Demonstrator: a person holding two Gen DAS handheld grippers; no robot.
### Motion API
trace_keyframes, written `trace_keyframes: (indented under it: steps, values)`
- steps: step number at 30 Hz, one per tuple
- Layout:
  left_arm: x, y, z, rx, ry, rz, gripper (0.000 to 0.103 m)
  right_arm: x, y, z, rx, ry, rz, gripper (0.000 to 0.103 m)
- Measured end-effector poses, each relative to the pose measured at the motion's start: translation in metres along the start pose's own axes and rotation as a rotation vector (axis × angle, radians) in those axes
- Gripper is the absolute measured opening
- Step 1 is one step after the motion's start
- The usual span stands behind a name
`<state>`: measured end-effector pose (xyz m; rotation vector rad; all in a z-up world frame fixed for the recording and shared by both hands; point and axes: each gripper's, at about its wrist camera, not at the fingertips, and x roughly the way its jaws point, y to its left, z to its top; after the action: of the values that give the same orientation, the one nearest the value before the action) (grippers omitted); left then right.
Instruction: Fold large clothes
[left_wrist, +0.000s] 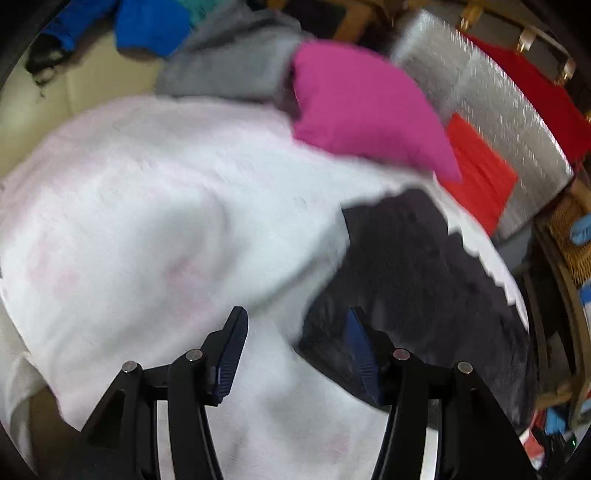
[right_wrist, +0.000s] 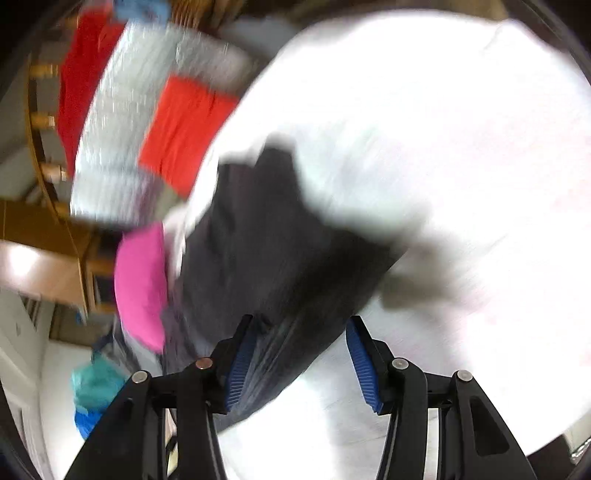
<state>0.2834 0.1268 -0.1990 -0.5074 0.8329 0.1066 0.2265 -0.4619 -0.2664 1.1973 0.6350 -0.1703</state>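
Both the left gripper (left_wrist: 295, 354) and right gripper (right_wrist: 301, 363) stand spread, holding nothing. The white garment (left_wrist: 155, 229) looks soft and floppy; take it at an edge near the dark cloth (right_wrist: 266, 251).

Black hand-held gripper (left_wrist: 295, 354), blue ribbed pads (right_wrist: 360, 363).

A lived-in home, by the look of it: a cream sofa (left_wrist: 79, 86) at upper left heaped with clothes (a blue garment (left_wrist: 147, 26), a grey one (left_wrist: 229, 62), a pink one (left_wrist: 365, 107)), wooden furniture (right_wrist: 48, 229) at mid-left, and a wicker basket (left_wrist: 570, 236) at the right edge.
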Motion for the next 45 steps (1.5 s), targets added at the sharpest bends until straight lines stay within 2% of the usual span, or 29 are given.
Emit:
trace_keyframes:
  steps: [2, 4, 5, 6, 7, 9, 13, 15, 16, 18, 22, 23, 24, 28, 30, 32, 35, 36, 37, 40, 42, 45]
  values:
    - [-0.014, -0.001, 0.005, 0.009, -0.07, -0.009, 0.06, -0.021, -0.001, 0.01, -0.018, -0.101, 0.029, 0.056]
    - [-0.021, -0.01, 0.006, 0.05, -0.116, -0.02, 0.063, -0.03, 0.008, 0.017, -0.089, -0.141, 0.098, 0.055]
    - [-0.021, -0.015, 0.005, 0.07, -0.12, -0.024, 0.064, -0.029, 0.015, 0.018, -0.13, -0.146, 0.1, 0.053]
    - [-0.018, -0.024, 0.003, 0.107, -0.111, -0.028, 0.064, -0.026, 0.021, 0.017, -0.16, -0.146, 0.096, 0.044]
    - [-0.013, -0.031, 0.002, 0.128, -0.099, -0.028, 0.065, -0.017, 0.029, 0.017, -0.194, -0.122, 0.092, 0.035]
    - [-0.001, -0.05, -0.005, 0.192, -0.058, -0.027, 0.065, -0.001, 0.038, 0.015, -0.221, -0.054, 0.121, 0.029]
    - [0.02, -0.076, -0.014, 0.303, 0.003, 0.0, 0.066, 0.023, 0.051, 0.014, -0.25, -0.004, 0.106, 0.029]
    - [0.036, -0.081, -0.015, 0.341, 0.05, 0.05, 0.066, 0.045, 0.044, 0.02, -0.216, 0.049, 0.033, 0.029]
    - [0.043, -0.08, -0.015, 0.353, 0.069, 0.073, 0.069, 0.054, 0.041, 0.018, -0.203, 0.073, -0.001, 0.026]
    - [0.057, -0.076, -0.014, 0.359, 0.109, 0.117, 0.081, 0.077, 0.031, 0.022, -0.179, 0.149, -0.048, 0.02]
    - [0.062, -0.064, -0.002, 0.277, 0.139, 0.068, 0.082, 0.068, 0.038, 0.023, -0.213, 0.115, -0.055, 0.019]
    - [0.06, -0.064, 0.001, 0.266, 0.128, 0.069, 0.082, 0.063, 0.042, 0.023, -0.223, 0.094, -0.05, 0.019]
    - [0.056, -0.065, 0.004, 0.264, 0.109, 0.064, 0.082, 0.058, 0.048, 0.023, -0.238, 0.072, -0.032, 0.024]
    - [0.045, -0.08, 0.011, 0.309, 0.019, 0.031, 0.082, 0.056, 0.073, 0.025, -0.294, 0.011, 0.019, 0.024]
    - [0.045, -0.093, 0.013, 0.377, -0.028, 0.076, 0.082, 0.066, 0.088, 0.023, -0.332, 0.0, -0.025, 0.024]
    - [0.053, -0.103, 0.013, 0.436, -0.042, 0.12, 0.082, 0.079, 0.101, 0.022, -0.367, -0.004, -0.092, 0.024]
    - [0.067, -0.117, 0.014, 0.509, -0.038, 0.177, 0.082, 0.091, 0.112, 0.028, -0.402, -0.026, -0.136, 0.04]
    - [0.071, -0.119, 0.016, 0.514, -0.034, 0.185, 0.082, 0.094, 0.115, 0.03, -0.407, -0.042, -0.121, 0.046]
    - [0.076, -0.119, 0.019, 0.513, -0.03, 0.19, 0.082, 0.096, 0.116, 0.031, -0.412, -0.044, -0.099, 0.046]
    - [0.092, -0.121, 0.031, 0.502, -0.007, 0.216, 0.082, 0.116, 0.118, 0.04, -0.414, -0.003, -0.053, 0.046]
    - [0.108, -0.12, 0.038, 0.492, 0.021, 0.231, 0.082, 0.137, 0.112, 0.05, -0.391, 0.034, -0.065, 0.044]
    - [0.126, -0.121, 0.042, 0.485, 0.062, 0.236, 0.085, 0.156, 0.102, 0.062, -0.325, 0.086, -0.109, 0.028]
